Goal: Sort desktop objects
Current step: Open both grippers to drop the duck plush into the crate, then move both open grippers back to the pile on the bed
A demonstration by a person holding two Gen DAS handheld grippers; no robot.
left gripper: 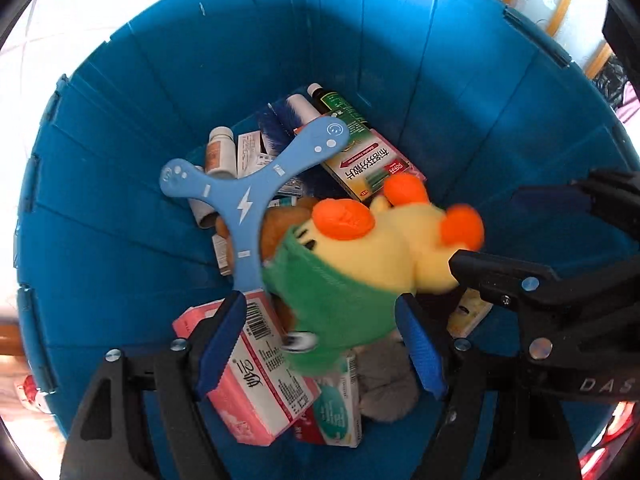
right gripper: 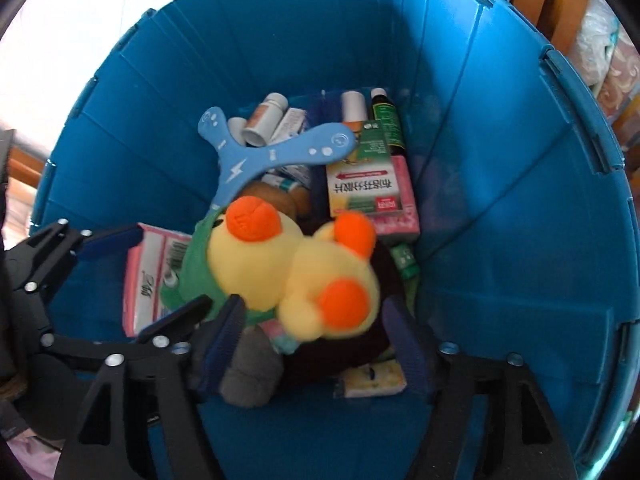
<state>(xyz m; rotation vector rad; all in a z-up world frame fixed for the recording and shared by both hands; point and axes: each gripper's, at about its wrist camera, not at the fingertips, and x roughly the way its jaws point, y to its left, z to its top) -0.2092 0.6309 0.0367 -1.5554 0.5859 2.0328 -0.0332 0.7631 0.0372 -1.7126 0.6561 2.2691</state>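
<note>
Now both my grippers, left point(left gripper: 320, 344) and right point(right gripper: 316, 340), gape empty over the blue bin point(left gripper: 120, 200); the plush duck point(left gripper: 380, 256), blurred among the boxes, might snag a finger.

Plush duck point(right gripper: 288, 276) between open tongs point(right gripper: 316, 332)

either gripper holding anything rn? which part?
Nothing held. Left gripper and right gripper both stand open over the blue bin; the yellow plush toy lies between them, no pads pressing it.
</note>
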